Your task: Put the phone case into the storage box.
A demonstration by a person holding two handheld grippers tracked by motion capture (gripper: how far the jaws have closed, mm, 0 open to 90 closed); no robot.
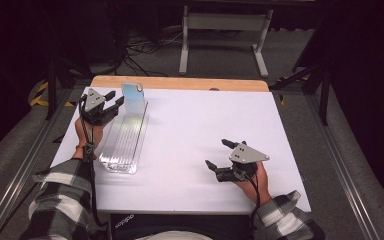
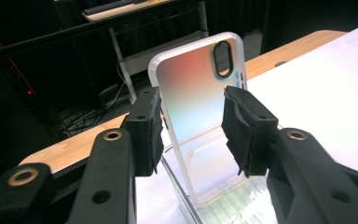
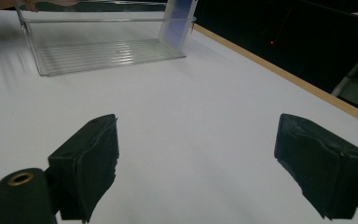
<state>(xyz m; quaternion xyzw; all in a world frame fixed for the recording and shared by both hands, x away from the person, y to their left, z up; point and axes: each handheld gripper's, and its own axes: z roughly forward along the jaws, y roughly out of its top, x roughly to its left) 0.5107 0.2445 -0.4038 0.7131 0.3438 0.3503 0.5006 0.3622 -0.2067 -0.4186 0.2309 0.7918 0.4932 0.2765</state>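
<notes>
One phone case upright in clear tray, L gripper fingers apart.

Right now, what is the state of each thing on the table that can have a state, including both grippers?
Phone case: upright, leaning at the far end of the tray, back side with camera cut-out facing the left gripper.
Clear tray: open on top, flat on the table, holding the case.
Left gripper: fingers apart on either side of the case, a gap at each edge.
Right gripper: fingers wide open, nothing between them, over bare table.
</notes>
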